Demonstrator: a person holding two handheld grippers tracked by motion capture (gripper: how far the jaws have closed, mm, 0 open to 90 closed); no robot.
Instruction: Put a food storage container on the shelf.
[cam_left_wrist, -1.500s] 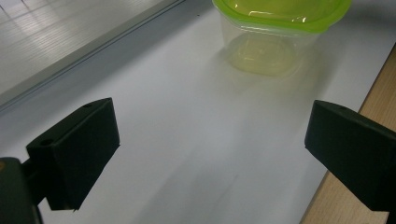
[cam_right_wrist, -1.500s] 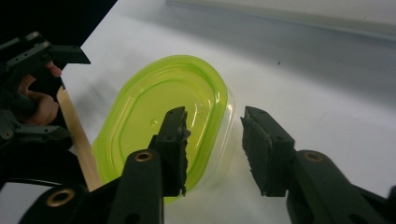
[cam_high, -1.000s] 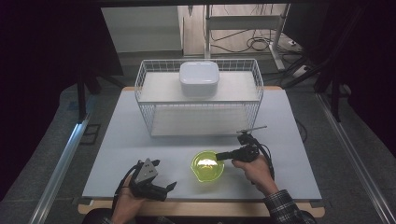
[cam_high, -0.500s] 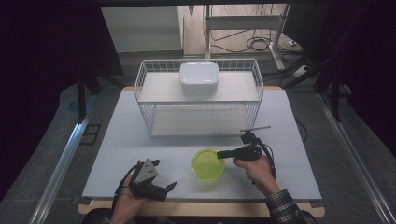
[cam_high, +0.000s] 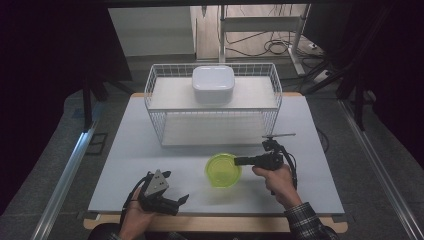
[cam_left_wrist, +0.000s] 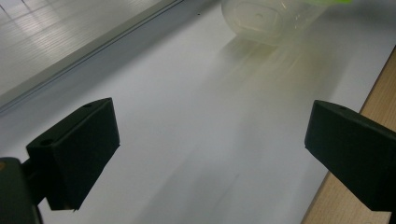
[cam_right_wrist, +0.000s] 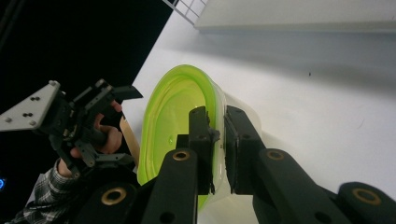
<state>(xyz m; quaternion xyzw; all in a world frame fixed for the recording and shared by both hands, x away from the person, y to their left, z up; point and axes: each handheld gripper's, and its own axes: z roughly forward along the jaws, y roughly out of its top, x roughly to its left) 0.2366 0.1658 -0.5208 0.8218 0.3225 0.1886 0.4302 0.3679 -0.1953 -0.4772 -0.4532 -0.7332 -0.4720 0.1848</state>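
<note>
My right tool (cam_high: 239, 161) is clamped on the near-right rim of the green bowl (cam_high: 223, 170), its two black jaws pinched almost together with one inside the bowl and one outside against the wall, as the right gripper view shows (cam_right_wrist: 215, 140). The bowl (cam_right_wrist: 180, 126) is a translucent lime-green container that sits on the white table (cam_high: 150, 160), toward the front and a little right of centre, in front of the white wire basket (cam_high: 212, 107). A white lidded box (cam_high: 213, 84) rests on the upper shelf of that basket, well apart from the bowl. My left tool (cam_high: 172, 202) lies low at the front left of the table, jaws spread wide with nothing between them; in the left gripper view the bowl (cam_left_wrist: 271, 18) shows far ahead of it at the top edge.
</note>
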